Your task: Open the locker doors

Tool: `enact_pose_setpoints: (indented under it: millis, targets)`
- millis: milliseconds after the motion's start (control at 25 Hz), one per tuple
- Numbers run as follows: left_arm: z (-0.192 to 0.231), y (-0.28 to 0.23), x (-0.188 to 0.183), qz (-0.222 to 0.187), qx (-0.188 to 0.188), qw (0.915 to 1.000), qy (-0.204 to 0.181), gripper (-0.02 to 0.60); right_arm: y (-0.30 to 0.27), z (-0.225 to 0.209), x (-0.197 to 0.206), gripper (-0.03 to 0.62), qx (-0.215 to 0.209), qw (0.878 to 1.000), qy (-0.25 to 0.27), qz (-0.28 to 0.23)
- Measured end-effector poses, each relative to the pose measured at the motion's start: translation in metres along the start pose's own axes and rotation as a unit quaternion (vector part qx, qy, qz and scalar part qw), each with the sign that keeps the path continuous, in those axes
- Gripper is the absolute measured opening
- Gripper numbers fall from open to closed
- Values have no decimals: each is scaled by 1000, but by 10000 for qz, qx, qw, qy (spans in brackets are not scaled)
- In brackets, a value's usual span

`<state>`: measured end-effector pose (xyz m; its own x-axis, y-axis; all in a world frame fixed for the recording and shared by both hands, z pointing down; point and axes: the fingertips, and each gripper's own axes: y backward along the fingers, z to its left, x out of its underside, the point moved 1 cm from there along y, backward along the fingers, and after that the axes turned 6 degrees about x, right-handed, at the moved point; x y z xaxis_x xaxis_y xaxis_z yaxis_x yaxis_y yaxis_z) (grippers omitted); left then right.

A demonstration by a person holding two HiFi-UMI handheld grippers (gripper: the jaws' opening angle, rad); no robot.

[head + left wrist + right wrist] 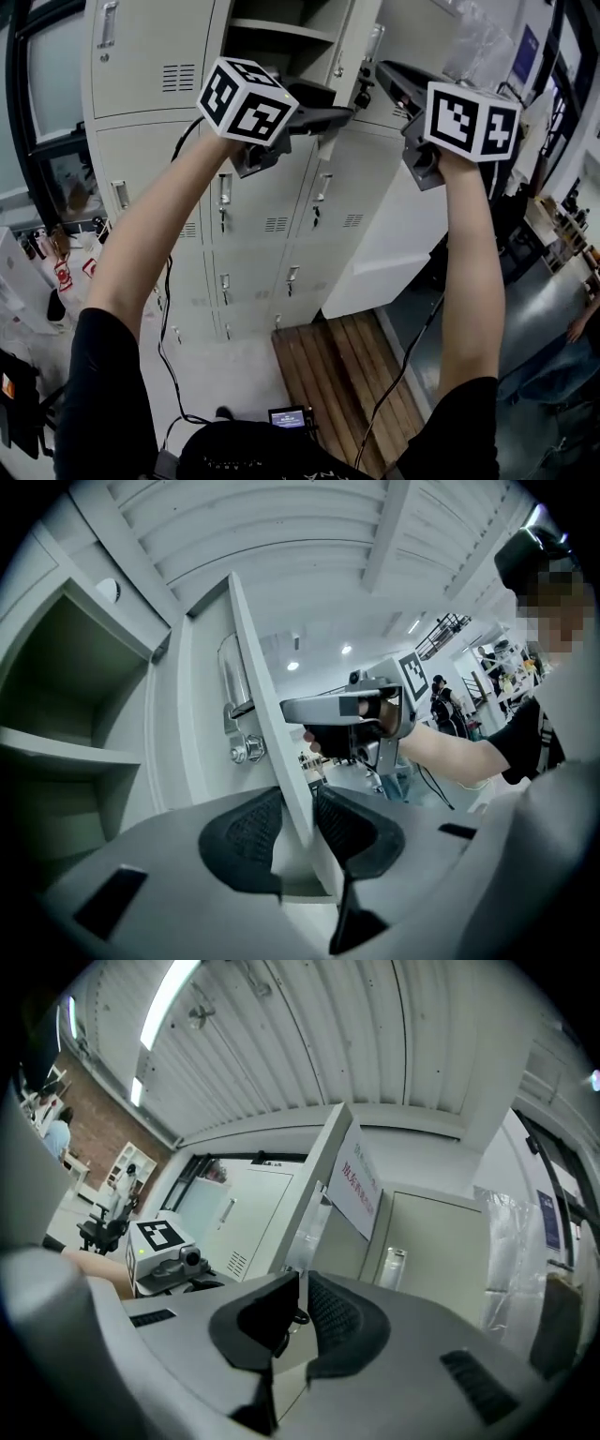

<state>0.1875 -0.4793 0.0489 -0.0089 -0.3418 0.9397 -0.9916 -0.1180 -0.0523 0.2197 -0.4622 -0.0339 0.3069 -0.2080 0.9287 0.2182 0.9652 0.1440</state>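
Observation:
A grey bank of lockers (272, 216) fills the head view. One top compartment (281, 37) stands open, showing a shelf (56, 747). Its door (364, 52) is swung out and seen edge-on. My left gripper (339, 116) reaches up to the door's lower edge. In the left gripper view the door panel (258, 705) runs between the pads, and the left gripper (302, 832) is shut on it. My right gripper (380, 73) meets the same door from the right. The right gripper (302, 1312) holds the door's thin edge (323, 1185) between nearly closed pads.
The other locker doors (150, 56) below and beside are shut, each with a small handle. A white panel (394, 253) leans right of the lockers. A wooden pallet (347, 375) lies on the floor below. A person (577, 328) stands at the far right.

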Motion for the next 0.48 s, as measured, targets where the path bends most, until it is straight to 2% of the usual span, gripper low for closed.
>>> enact_pose_setpoints:
  millis: [200, 480]
  targets:
    - [-8, -55, -3, -136, 212, 9997, 37, 129, 32, -32, 18, 52, 403, 9990, 48, 170]
    - [-1, -114, 3, -204, 532, 9982, -175, 135, 35, -62, 43, 52, 869, 9956, 146, 310]
